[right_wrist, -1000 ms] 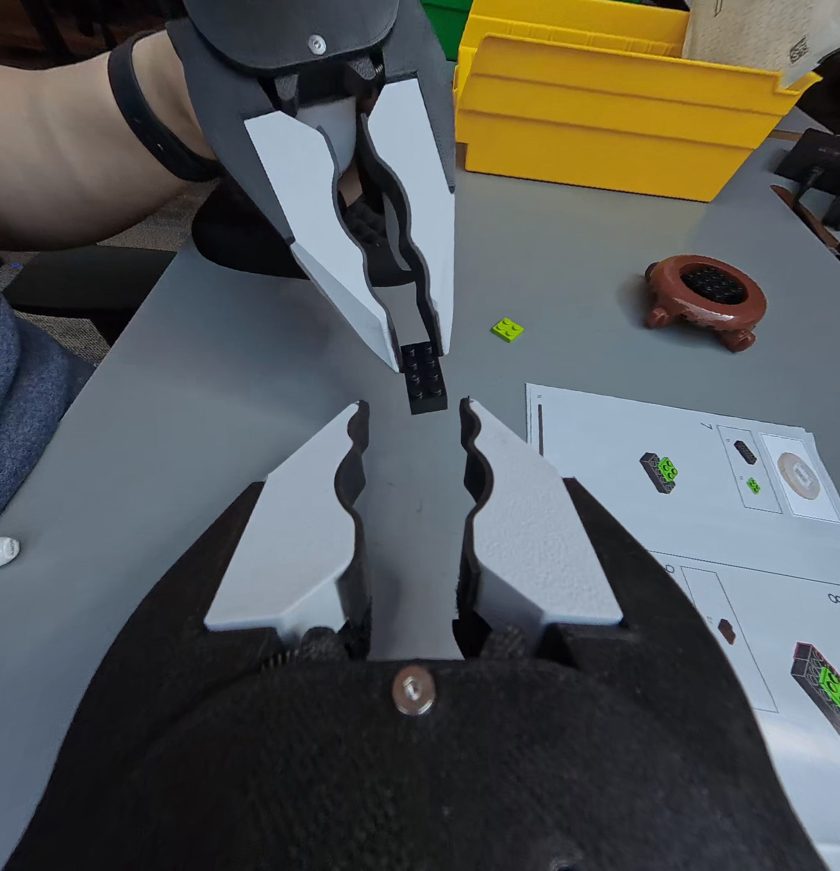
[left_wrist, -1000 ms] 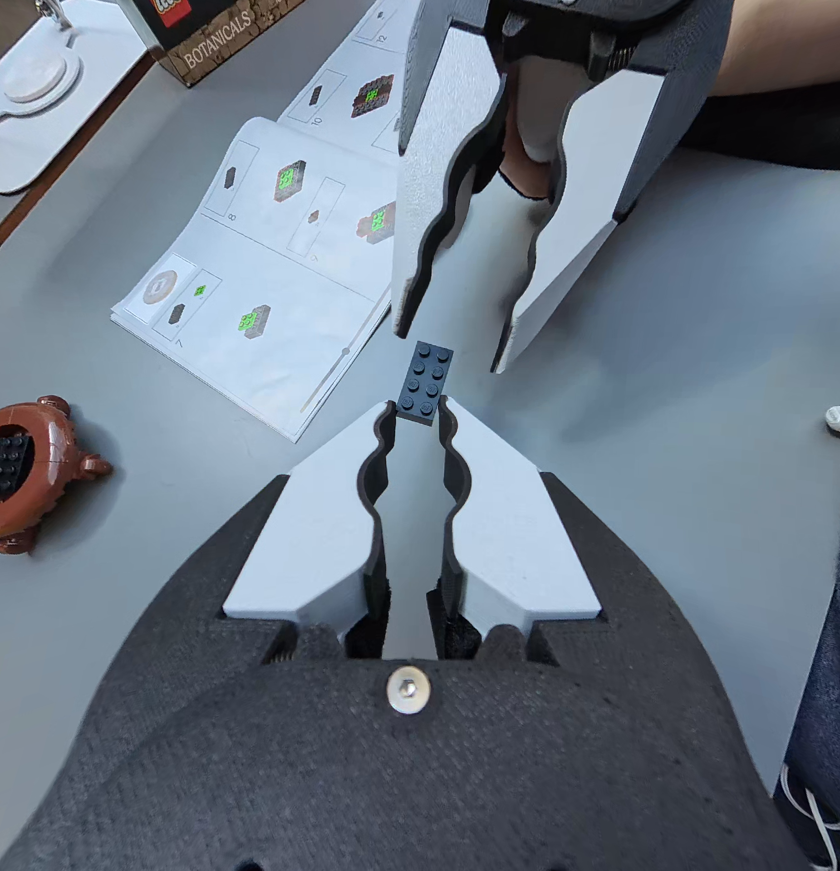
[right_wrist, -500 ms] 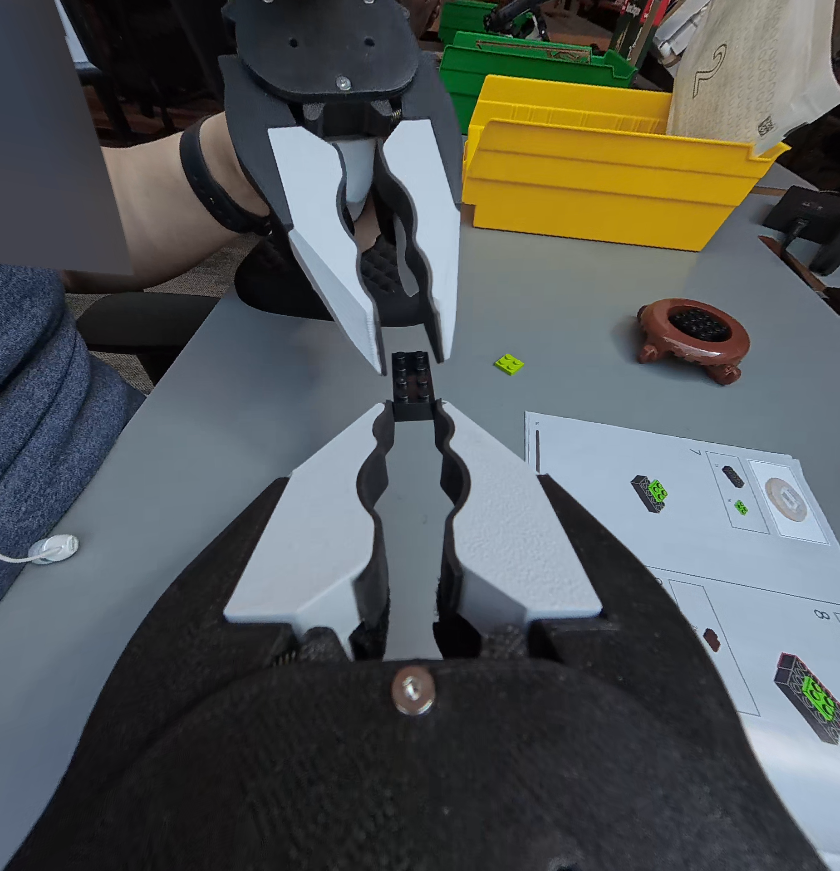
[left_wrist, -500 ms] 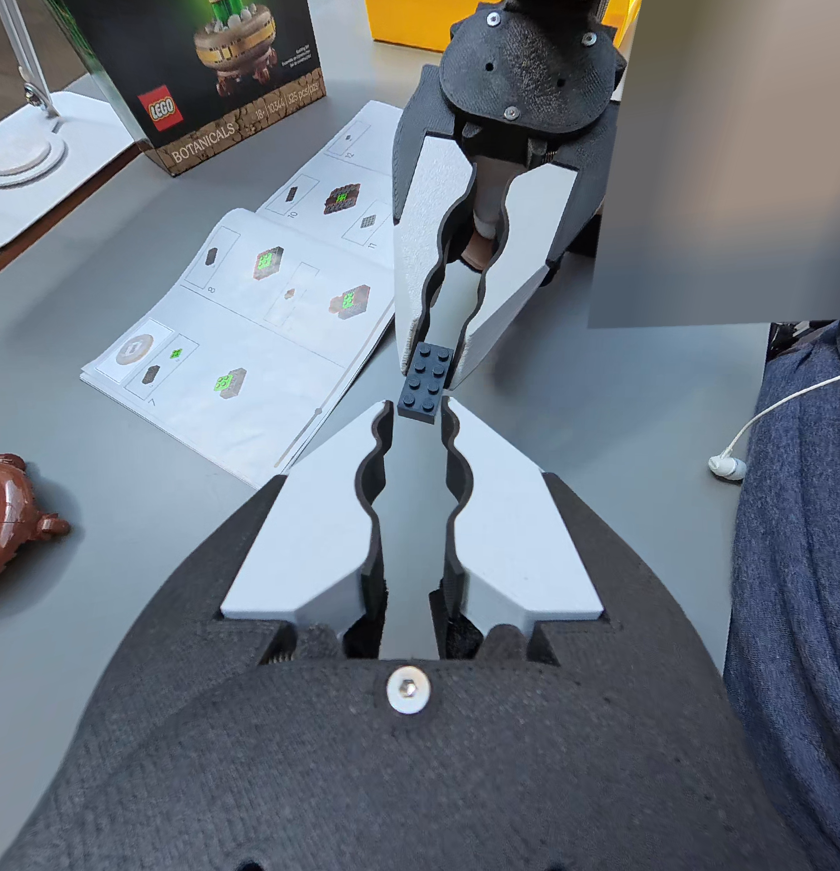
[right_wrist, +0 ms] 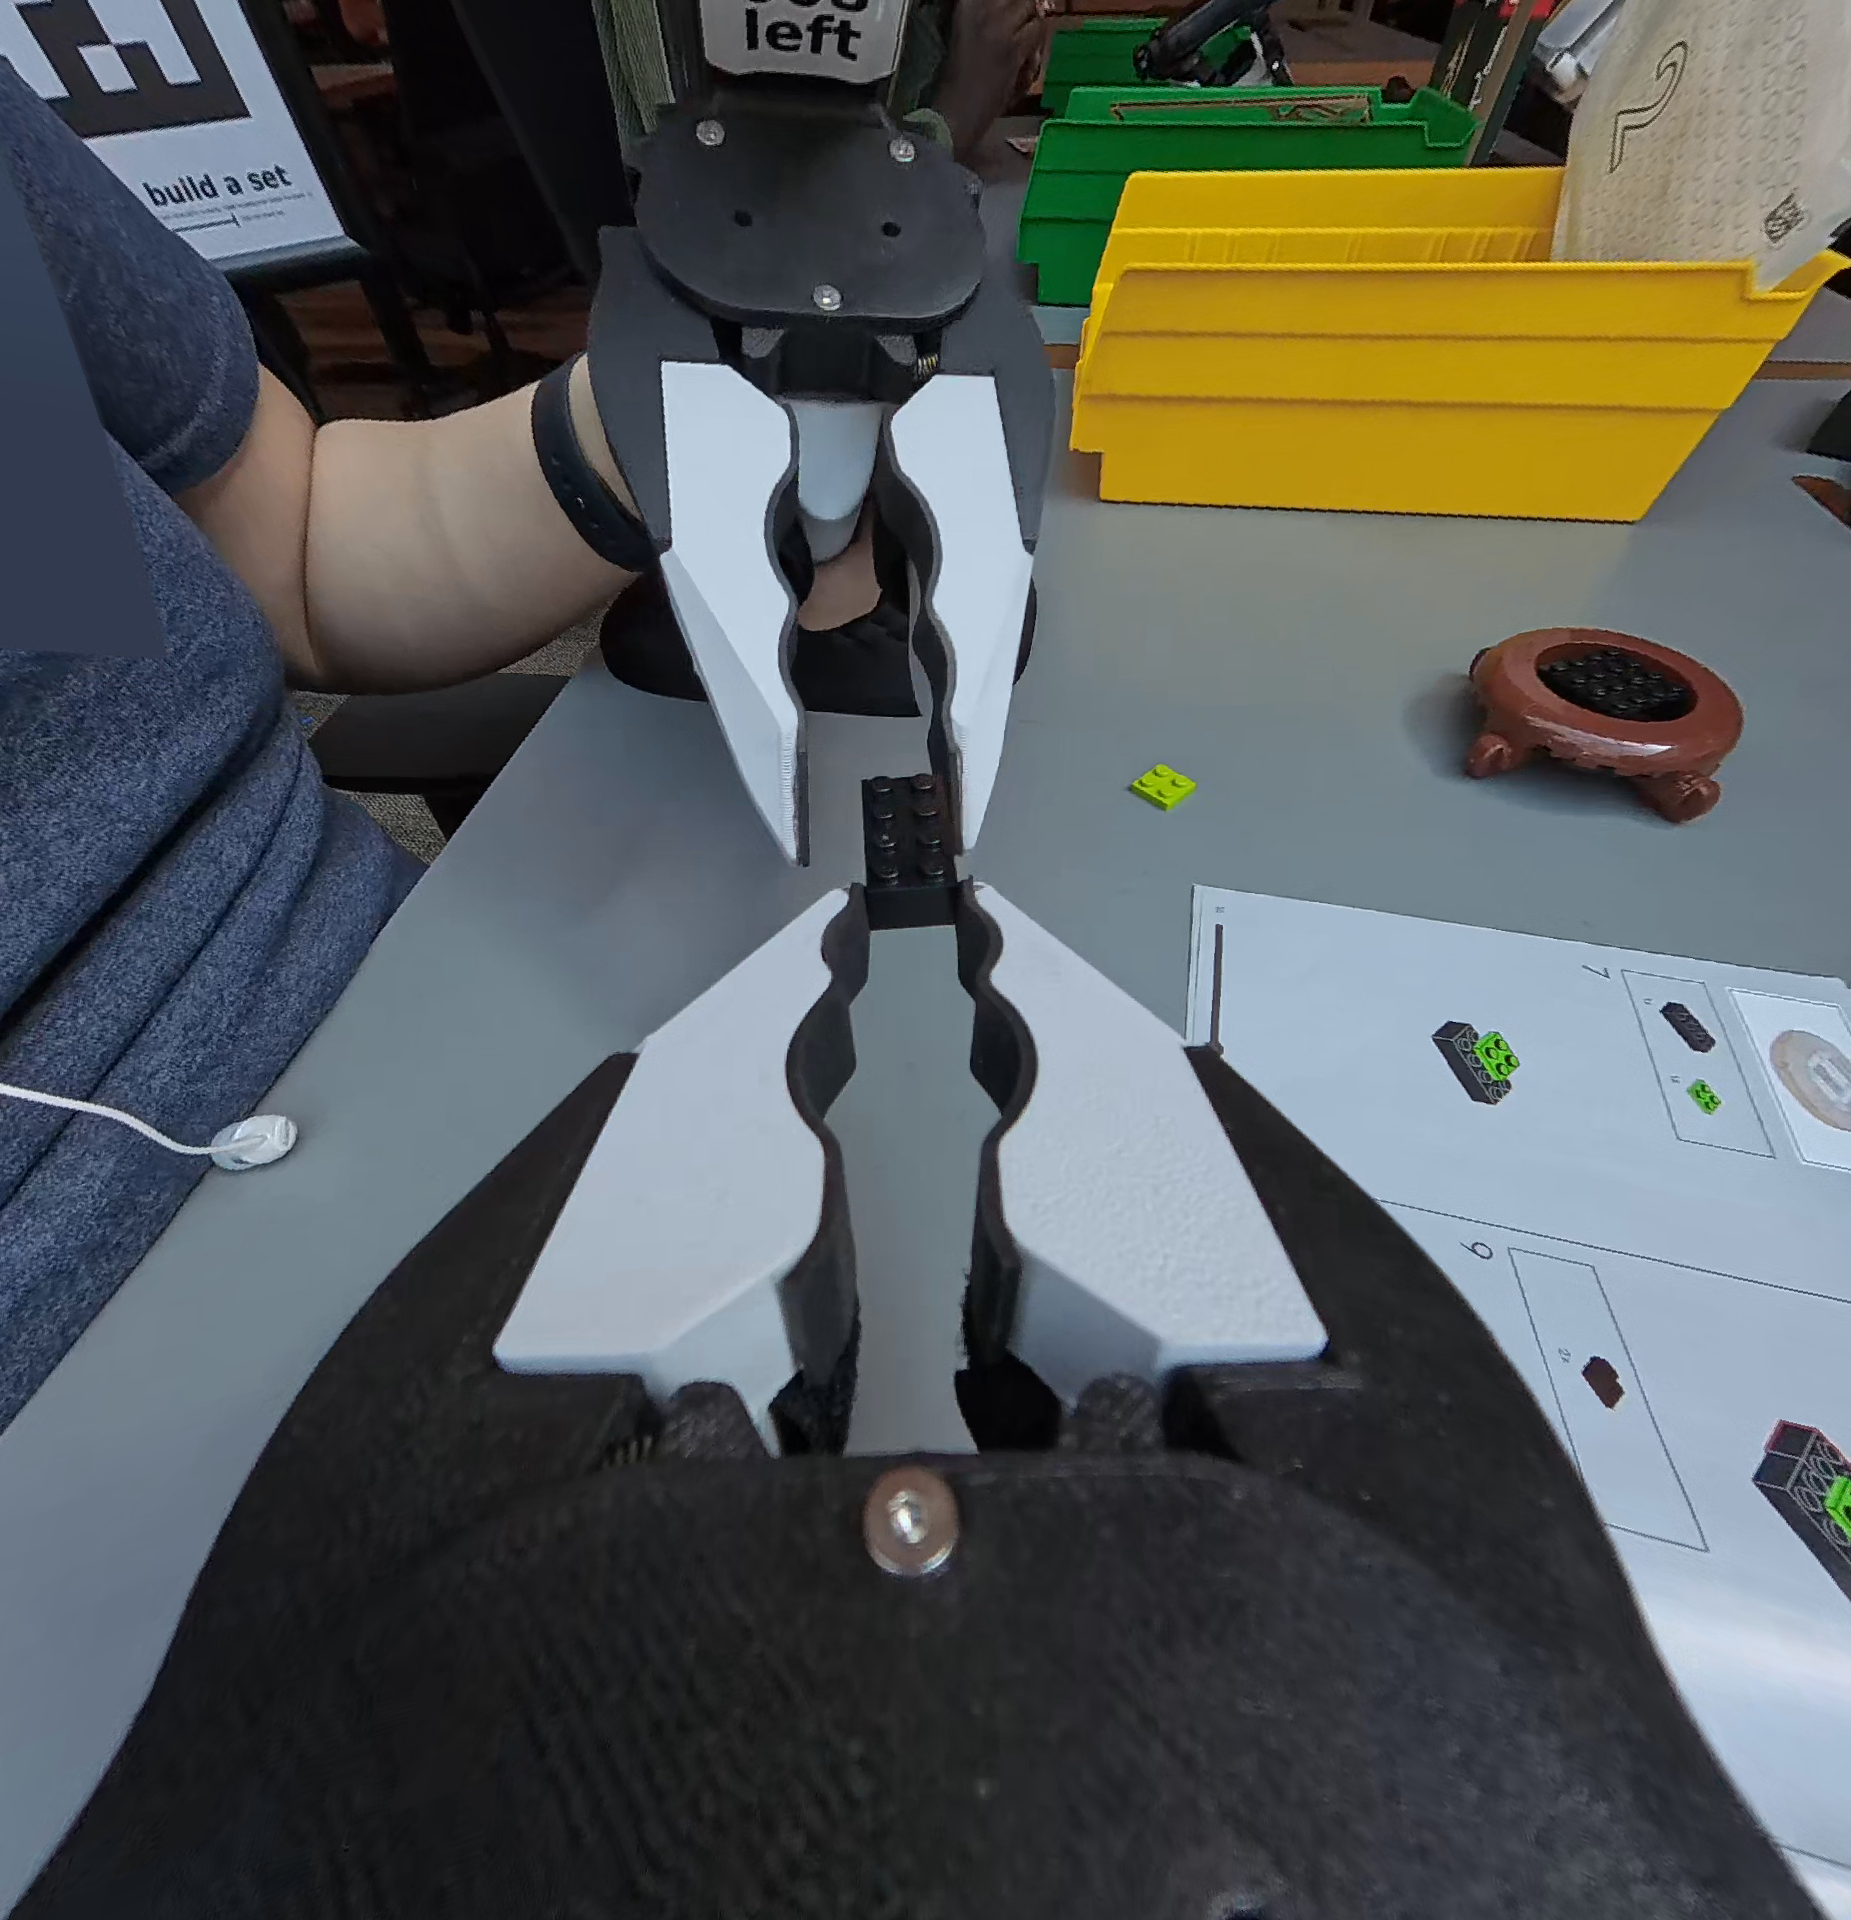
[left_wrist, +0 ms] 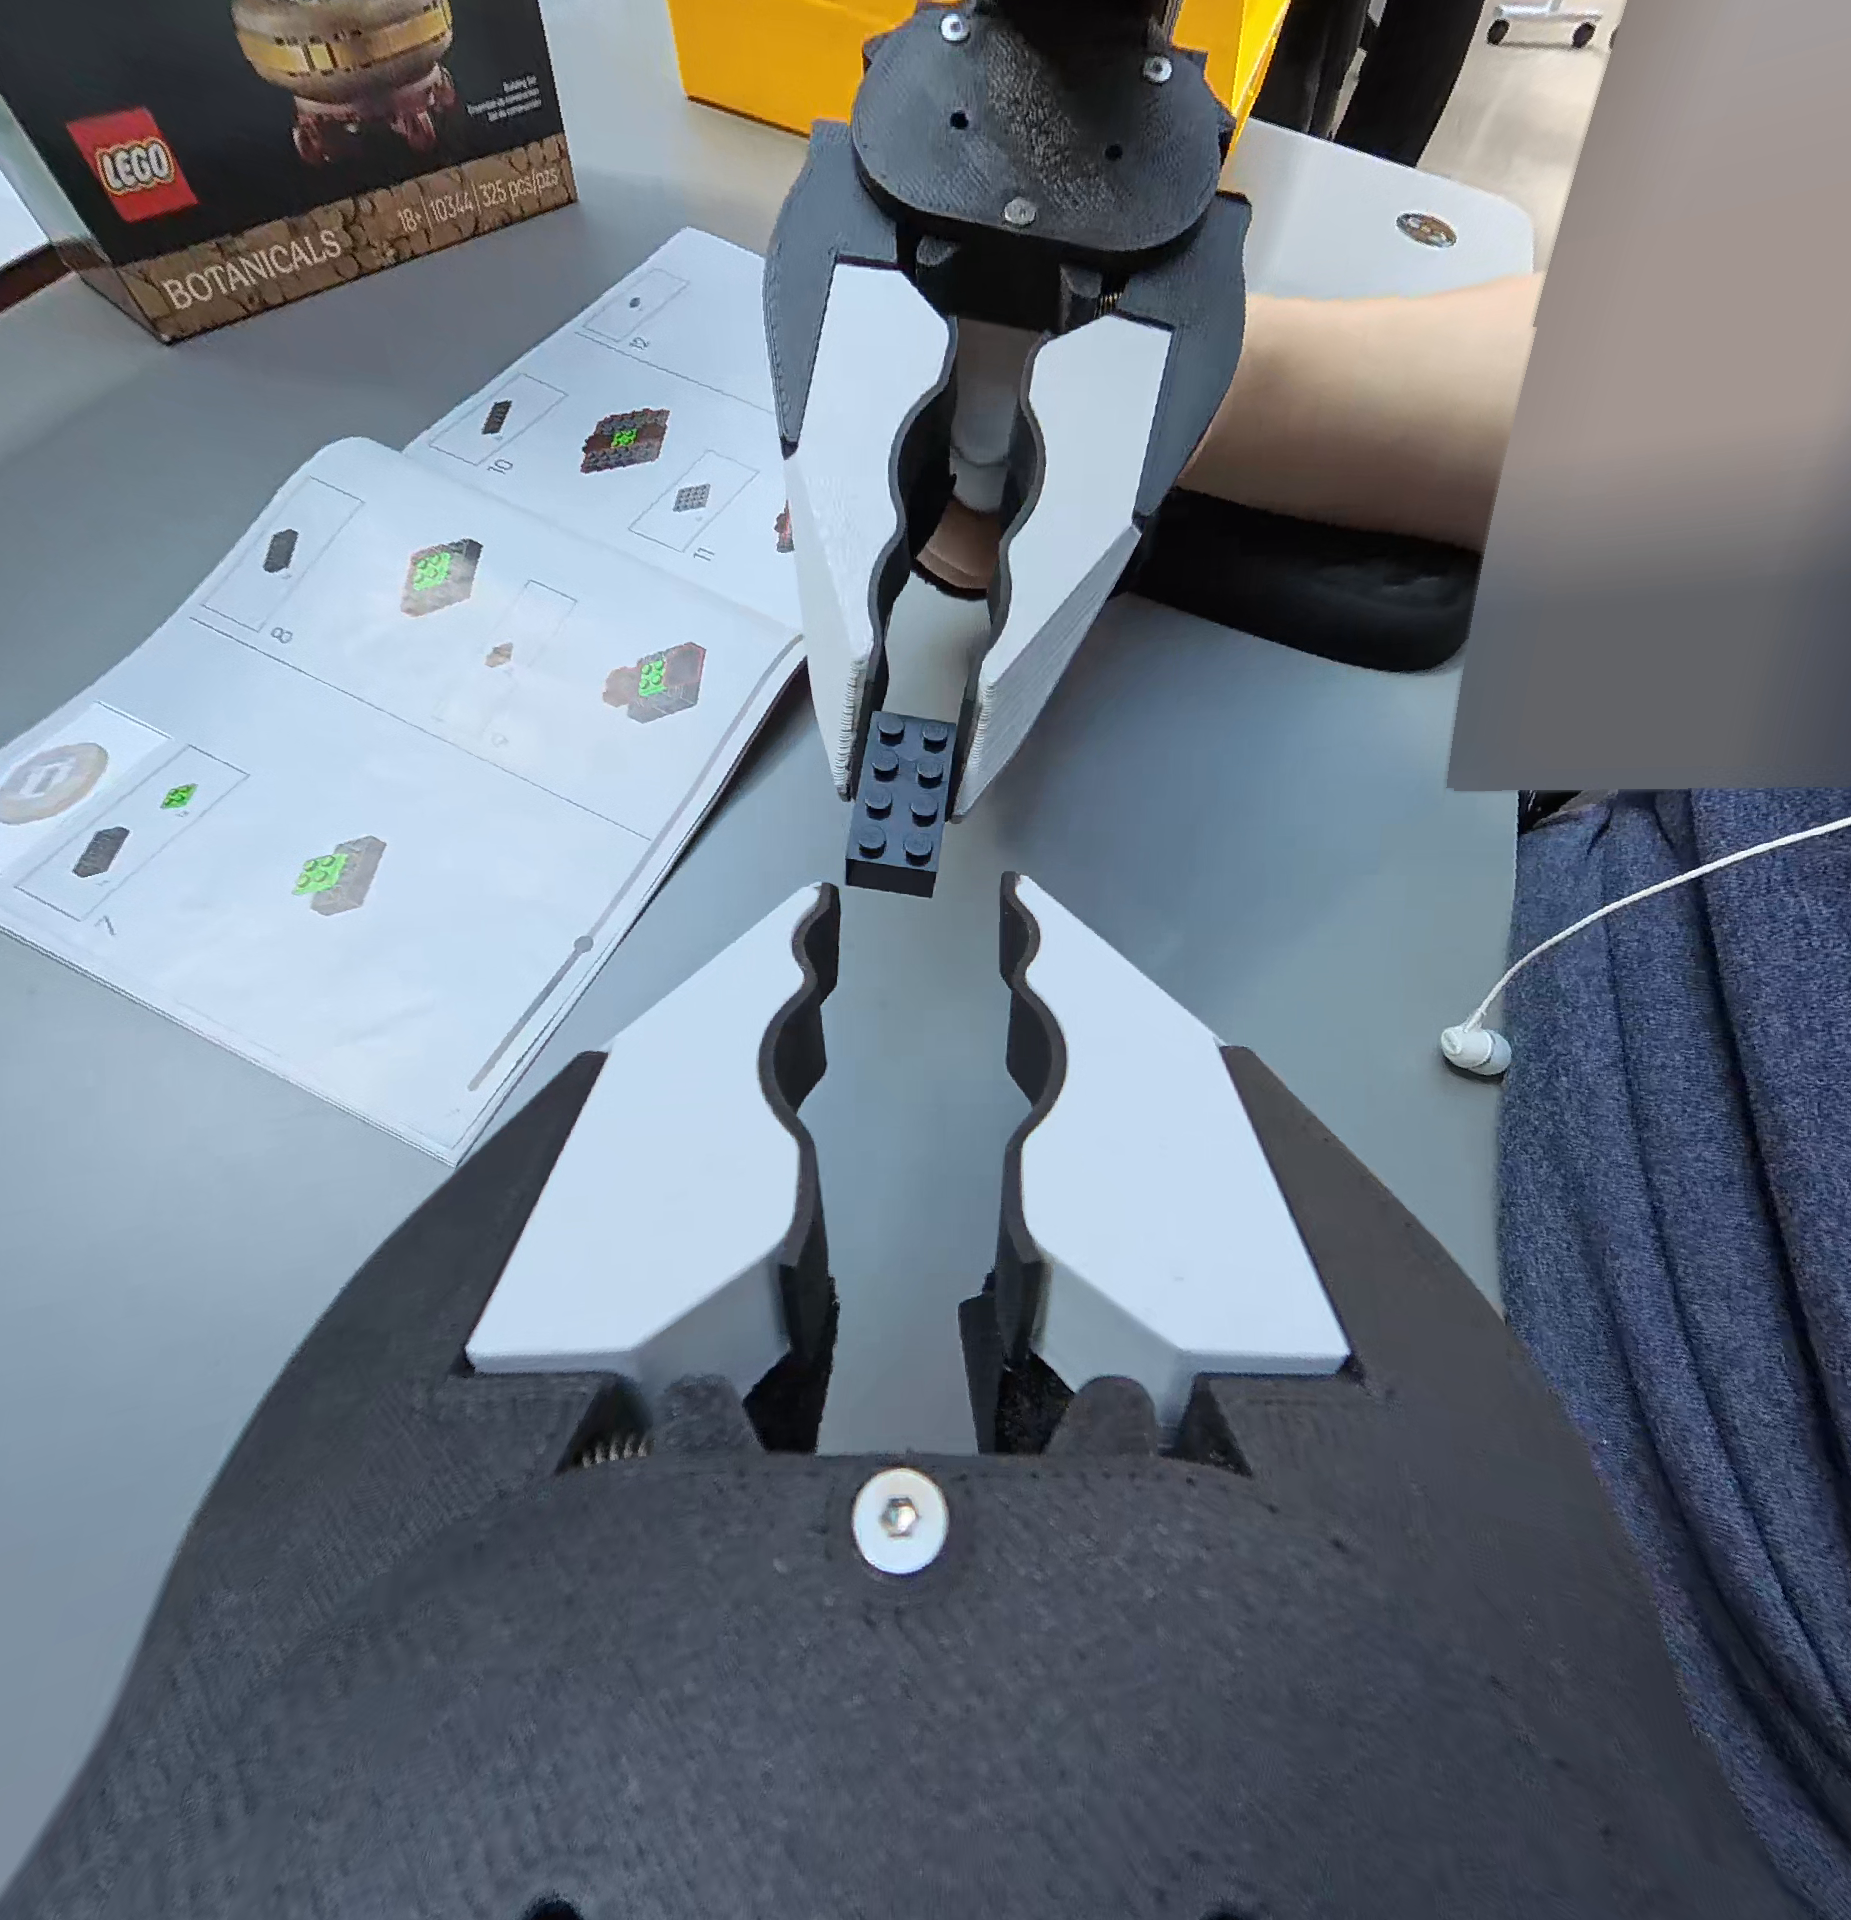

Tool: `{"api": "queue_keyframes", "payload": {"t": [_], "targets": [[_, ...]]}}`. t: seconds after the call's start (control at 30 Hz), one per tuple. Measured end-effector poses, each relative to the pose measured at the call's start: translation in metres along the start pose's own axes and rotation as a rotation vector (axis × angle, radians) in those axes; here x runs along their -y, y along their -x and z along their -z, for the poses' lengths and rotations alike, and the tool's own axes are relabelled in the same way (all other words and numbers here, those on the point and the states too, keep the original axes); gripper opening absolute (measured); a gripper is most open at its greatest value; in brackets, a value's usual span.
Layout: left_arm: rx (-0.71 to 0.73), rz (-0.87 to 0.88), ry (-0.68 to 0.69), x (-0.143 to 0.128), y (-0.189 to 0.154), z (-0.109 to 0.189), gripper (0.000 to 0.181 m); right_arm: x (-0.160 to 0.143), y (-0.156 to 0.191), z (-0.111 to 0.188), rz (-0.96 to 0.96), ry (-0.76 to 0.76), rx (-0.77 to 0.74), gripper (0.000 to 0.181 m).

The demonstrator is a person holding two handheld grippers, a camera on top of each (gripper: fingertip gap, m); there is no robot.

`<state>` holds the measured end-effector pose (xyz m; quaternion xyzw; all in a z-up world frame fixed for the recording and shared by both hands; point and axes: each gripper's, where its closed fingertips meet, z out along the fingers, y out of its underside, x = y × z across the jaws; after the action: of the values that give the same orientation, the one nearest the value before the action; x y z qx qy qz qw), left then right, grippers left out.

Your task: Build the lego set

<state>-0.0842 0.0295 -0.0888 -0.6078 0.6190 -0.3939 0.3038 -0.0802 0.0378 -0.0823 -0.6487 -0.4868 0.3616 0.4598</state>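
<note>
The right hand-held gripper [right_wrist: 908,899] pinches one end of a dark two-by-four brick [right_wrist: 908,847] between its fingertips, studs facing up, and holds it in the air above the grey bench [right_wrist: 1316,644]. In the left wrist view the same brick [left_wrist: 900,800] sticks out of the right hand-held gripper [left_wrist: 905,764] toward the camera, and the left hand-held gripper [left_wrist: 913,899] has its jaws spread, the tips just short of the brick's free end and not touching it. In the right wrist view the left hand-held gripper [right_wrist: 879,831] faces the camera with the brick's far end lying between its parted fingers. An open instruction booklet [left_wrist: 401,727] lies flat on the bench beside the two tools. Farther off on the bench sit a small lime-green plate [right_wrist: 1163,785] and a round brown base [right_wrist: 1607,717] with black studs in its middle, the two well apart. A set box [left_wrist: 277,145] stands beyond the booklet. Yellow bins [right_wrist: 1420,384] are stacked at the back of the bench, with green bins [right_wrist: 1212,135] behind them. A white earbud [right_wrist: 256,1141] on its cord rests near the bench edge, by the person's blue sleeve [right_wrist: 121,831].
</note>
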Motion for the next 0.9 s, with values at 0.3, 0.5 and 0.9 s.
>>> {"api": "queue_keyframes", "payload": {"t": [0.3,0.5,0.9], "targets": [[0.036,-0.086,0.053,-0.003,0.0,-0.006,0.02,-0.005,0.005,0.001,0.01,0.028,0.043,0.016],[0.034,-0.062,0.019,0.001,0.0,-0.004,0.021,-0.007,0.004,0.0,0.004,0.033,0.04,0.016],[0.231,-0.102,-0.05,0.013,0.021,0.006,0.014,0.01,-0.03,0.007,-0.234,-0.112,-0.101,0.046]]}}
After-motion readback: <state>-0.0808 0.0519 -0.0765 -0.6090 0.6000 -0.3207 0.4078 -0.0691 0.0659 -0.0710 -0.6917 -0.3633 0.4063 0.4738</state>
